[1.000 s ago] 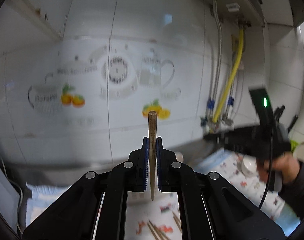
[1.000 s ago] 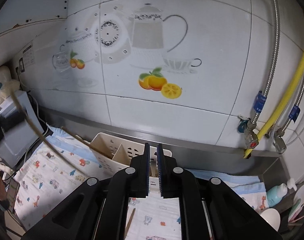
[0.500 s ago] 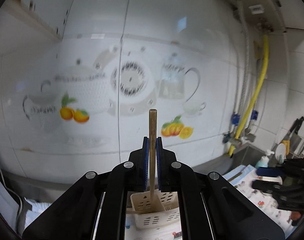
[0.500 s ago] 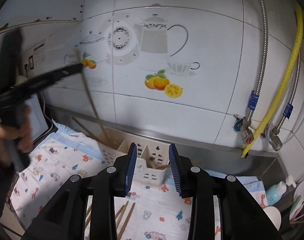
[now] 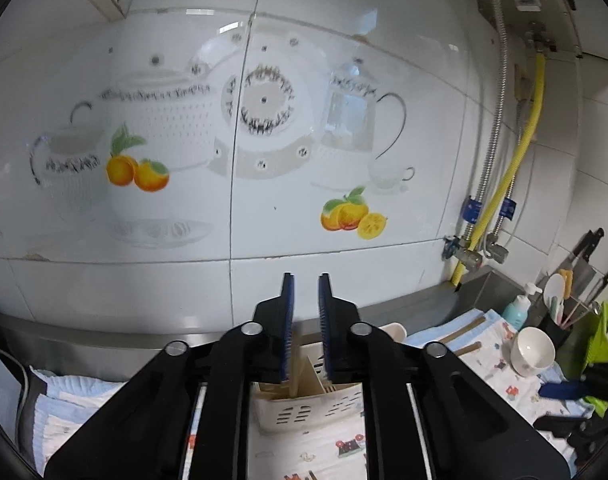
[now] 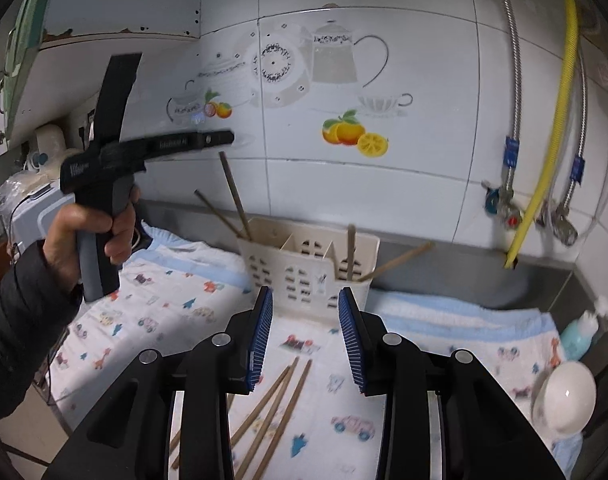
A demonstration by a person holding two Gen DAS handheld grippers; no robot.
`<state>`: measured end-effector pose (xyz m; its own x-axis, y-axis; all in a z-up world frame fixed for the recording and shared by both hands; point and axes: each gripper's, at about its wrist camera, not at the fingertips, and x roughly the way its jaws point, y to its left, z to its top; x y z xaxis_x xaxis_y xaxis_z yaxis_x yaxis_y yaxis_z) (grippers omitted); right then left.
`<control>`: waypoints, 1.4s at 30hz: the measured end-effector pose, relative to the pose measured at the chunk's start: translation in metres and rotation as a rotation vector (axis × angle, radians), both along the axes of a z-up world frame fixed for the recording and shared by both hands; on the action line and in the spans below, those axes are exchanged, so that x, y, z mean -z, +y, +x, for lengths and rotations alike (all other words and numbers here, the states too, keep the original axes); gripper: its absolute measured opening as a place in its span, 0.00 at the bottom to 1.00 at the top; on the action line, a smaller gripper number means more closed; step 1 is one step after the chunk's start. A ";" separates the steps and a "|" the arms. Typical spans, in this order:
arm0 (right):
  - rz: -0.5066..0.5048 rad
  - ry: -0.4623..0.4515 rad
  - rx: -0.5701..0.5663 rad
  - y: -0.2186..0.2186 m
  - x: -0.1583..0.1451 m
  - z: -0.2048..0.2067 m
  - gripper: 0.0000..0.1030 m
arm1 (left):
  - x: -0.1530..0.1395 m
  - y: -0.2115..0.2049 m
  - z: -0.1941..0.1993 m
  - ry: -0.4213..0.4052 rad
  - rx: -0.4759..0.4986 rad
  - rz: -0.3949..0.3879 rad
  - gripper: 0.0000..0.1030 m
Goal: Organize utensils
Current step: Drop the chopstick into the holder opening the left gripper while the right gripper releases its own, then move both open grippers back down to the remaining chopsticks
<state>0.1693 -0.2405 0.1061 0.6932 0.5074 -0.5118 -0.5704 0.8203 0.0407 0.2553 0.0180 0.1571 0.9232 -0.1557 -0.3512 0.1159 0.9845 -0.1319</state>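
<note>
In the slotted holder (image 6: 304, 264) stand four chopsticks (image 6: 233, 194), three more (image 6: 277, 396) lying below both spread, empty grippers (image 6: 306, 334).

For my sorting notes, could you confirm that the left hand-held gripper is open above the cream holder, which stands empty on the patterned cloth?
Not quite: the cream holder is not empty. The right wrist view shows chopsticks standing in it. The rest holds: the left hand-held gripper is open above it, on the patterned cloth.

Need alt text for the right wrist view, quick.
The right gripper hangs open above loose chopsticks on a printed cloth. Behind it stands a cream utensil caddy holding more chopsticks; the left gripper hovers over it.
</note>
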 end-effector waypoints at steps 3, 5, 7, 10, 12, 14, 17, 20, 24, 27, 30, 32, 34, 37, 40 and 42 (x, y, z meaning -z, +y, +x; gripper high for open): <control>0.009 0.007 0.001 -0.006 0.008 -0.018 0.33 | -0.007 0.001 -0.020 -0.018 0.001 -0.001 0.17; 0.019 0.019 0.002 -0.010 0.014 -0.029 0.33 | -0.009 0.003 -0.039 -0.024 0.000 -0.003 0.18; 0.022 0.028 0.005 -0.013 0.021 -0.041 0.33 | -0.009 0.005 -0.053 -0.021 0.000 -0.011 0.18; 0.023 0.044 0.013 -0.019 0.035 -0.060 0.33 | 0.001 0.007 -0.082 0.004 0.009 -0.007 0.19; 0.031 0.065 0.016 -0.024 0.048 -0.072 0.33 | 0.013 0.005 -0.104 0.024 0.005 0.009 0.20; 0.031 0.082 0.022 -0.027 0.059 -0.081 0.33 | 0.026 0.004 -0.121 0.049 0.010 0.006 0.24; 0.026 0.106 0.041 -0.030 0.078 -0.093 0.33 | 0.056 0.004 -0.147 0.109 -0.008 0.002 0.25; 0.011 0.121 0.064 -0.030 0.098 -0.104 0.33 | 0.084 0.003 -0.163 0.167 -0.025 0.004 0.25; -0.005 0.162 0.085 -0.025 0.126 -0.112 0.33 | 0.122 0.001 -0.179 0.248 -0.023 -0.019 0.25; -0.039 0.169 0.100 -0.018 0.142 -0.115 0.32 | 0.150 -0.005 -0.187 0.314 -0.011 -0.033 0.25; -0.058 0.176 0.107 -0.011 0.157 -0.116 0.31 | 0.177 -0.014 -0.193 0.374 0.003 -0.047 0.25; -0.066 0.186 0.109 -0.006 0.165 -0.115 0.29 | 0.192 -0.020 -0.196 0.409 0.016 -0.054 0.25; -0.078 0.194 0.112 -0.001 0.172 -0.113 0.27 | 0.207 -0.027 -0.198 0.449 0.038 -0.068 0.25; -0.081 0.207 0.112 0.001 0.178 -0.110 0.25 | 0.223 -0.038 -0.201 0.489 0.051 -0.062 0.25; -0.091 0.209 0.118 0.003 0.181 -0.108 0.23 | 0.236 -0.044 -0.200 0.529 0.054 -0.064 0.24; -0.095 0.213 0.119 0.004 0.183 -0.107 0.23 | 0.240 -0.046 -0.198 0.541 0.048 -0.061 0.24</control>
